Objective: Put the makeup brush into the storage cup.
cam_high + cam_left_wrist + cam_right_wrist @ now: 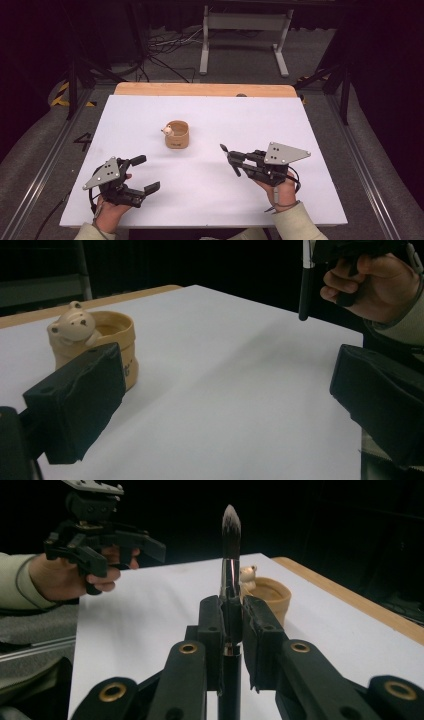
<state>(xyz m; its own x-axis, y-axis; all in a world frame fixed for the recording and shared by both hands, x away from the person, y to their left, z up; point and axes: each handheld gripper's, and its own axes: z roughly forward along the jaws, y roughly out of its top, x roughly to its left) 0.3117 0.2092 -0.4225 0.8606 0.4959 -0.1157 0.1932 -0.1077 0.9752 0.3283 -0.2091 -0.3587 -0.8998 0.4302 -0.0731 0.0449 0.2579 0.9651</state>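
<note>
A tan ceramic cup [178,136] with a small bear figure [167,131] on its rim stands upright mid-table. My right gripper [235,160] is shut on a black-handled brush [225,149], held above the table to the cup's right. In the right gripper view the brush [230,555] rises between the closed jaws, bristles at the far end, with the cup [274,596] just behind. My left gripper [145,174] hovers open and holds nothing, nearer than the cup and to its left. In the left gripper view the cup [116,332] shows past the left jaw and the brush handle [305,285] hangs at upper right.
The white table sheet [210,200] lies over a wooden board whose far edge [205,90] shows. Beyond it are a white metal stand [245,25] and floor cables [165,55]. Rails run along both table sides.
</note>
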